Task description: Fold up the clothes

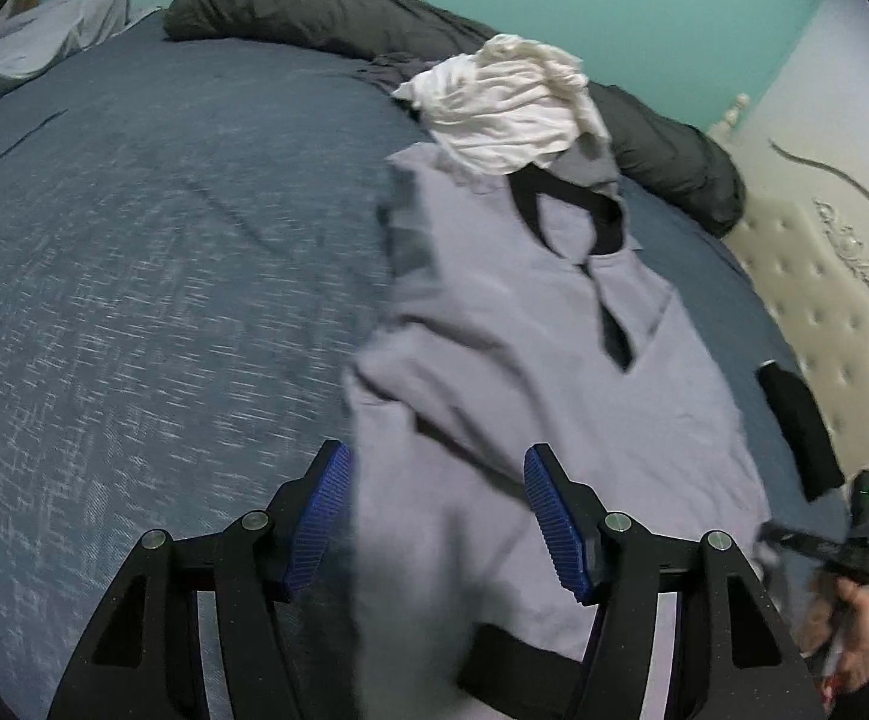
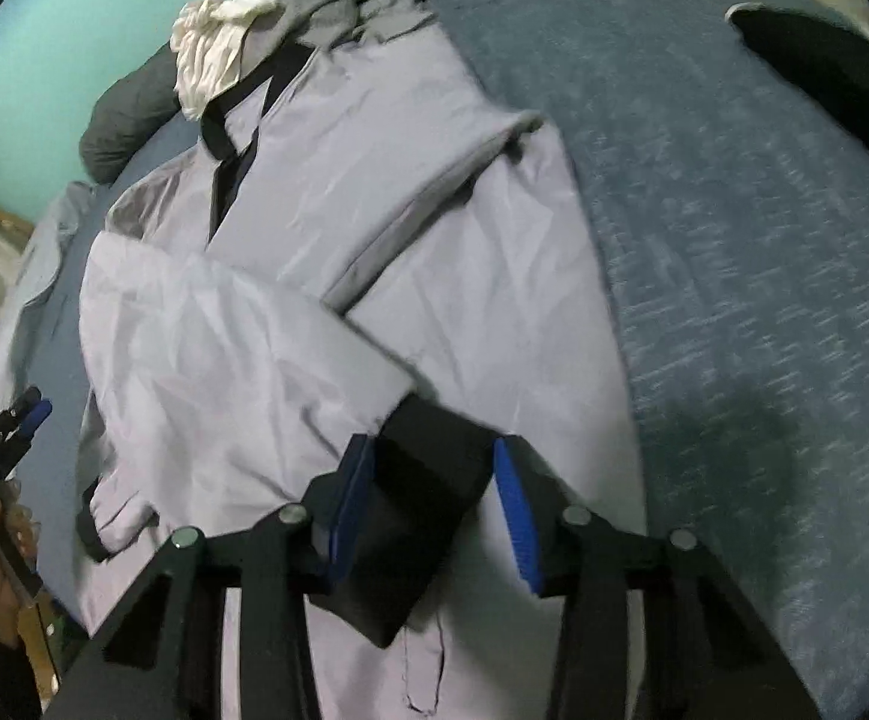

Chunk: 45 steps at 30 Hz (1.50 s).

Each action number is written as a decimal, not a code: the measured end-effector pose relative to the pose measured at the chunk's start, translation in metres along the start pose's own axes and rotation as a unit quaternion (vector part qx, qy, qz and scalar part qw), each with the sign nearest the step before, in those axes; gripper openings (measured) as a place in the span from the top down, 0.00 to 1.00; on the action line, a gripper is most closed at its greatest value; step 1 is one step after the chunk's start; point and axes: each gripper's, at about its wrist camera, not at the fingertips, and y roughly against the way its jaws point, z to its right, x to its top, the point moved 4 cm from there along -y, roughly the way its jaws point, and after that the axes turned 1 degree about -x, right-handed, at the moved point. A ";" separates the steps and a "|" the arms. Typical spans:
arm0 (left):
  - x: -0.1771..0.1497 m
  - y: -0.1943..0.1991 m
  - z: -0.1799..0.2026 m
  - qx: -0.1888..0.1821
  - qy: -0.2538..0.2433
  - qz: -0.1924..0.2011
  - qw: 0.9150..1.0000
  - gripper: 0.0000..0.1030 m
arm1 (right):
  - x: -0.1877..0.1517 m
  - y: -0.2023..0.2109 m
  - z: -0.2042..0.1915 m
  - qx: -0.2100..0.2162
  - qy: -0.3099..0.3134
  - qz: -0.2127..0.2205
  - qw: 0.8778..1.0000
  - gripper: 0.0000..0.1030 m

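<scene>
Grey fabric with black trim, the jacket [image 1: 530,324] lay spread on the blue bedspread [image 1: 134,252], its collar toward a crumpled white garment [image 1: 512,108] and a dark duvet [image 1: 314,6]; the left gripper [image 1: 437,516] hung over its hem, jaws spread and gripping nothing; the right gripper [image 2: 434,510] straddled the black cuff [image 2: 422,492] of a sleeve folded across the body, apparently loose rather than pinched, though blur obscured contact.

Your left gripper [image 1: 437,510] blurs the grey jacket [image 1: 554,324] between its jaws; whether the right gripper's [image 2: 431,498] pads press the black cuff [image 2: 422,480] is unclear.
</scene>
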 end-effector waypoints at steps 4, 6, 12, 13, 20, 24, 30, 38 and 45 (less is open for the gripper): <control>0.002 -0.018 -0.013 0.010 -0.003 -0.001 1.000 0.37 | 0.016 0.030 -0.016 0.001 -0.006 0.074 0.997 0.54; 0.002 -0.027 -0.017 0.009 -0.005 -0.004 1.000 0.38 | 0.021 0.033 -0.030 0.029 -0.007 0.093 0.995 0.52; -0.001 -0.052 -0.022 0.021 -0.032 -0.017 0.999 0.57 | 0.016 0.001 -0.068 0.068 0.019 0.076 0.995 0.52; -0.001 -0.054 -0.023 0.027 -0.041 -0.020 0.999 0.57 | 0.014 -0.005 -0.071 0.072 0.019 0.070 0.995 0.52; 0.000 -0.066 -0.036 0.048 -0.066 -0.025 0.996 0.59 | 0.009 -0.017 -0.070 0.091 0.000 0.079 0.993 0.52; 0.009 -0.074 -0.031 0.039 -0.074 -0.022 0.996 0.59 | 0.007 -0.020 -0.069 0.091 -0.002 0.091 0.992 0.52; 0.017 -0.091 -0.017 0.055 -0.121 -0.023 0.991 0.58 | 0.003 -0.026 -0.069 0.094 0.007 0.096 0.991 0.51; 0.023 -0.079 -0.012 0.059 -0.135 -0.001 0.989 0.94 | 0.000 -0.029 -0.066 0.106 0.001 0.096 0.990 0.52; 0.023 -0.081 -0.037 0.039 -0.061 0.007 0.997 0.95 | 0.000 -0.032 -0.069 0.103 0.008 0.096 0.990 0.52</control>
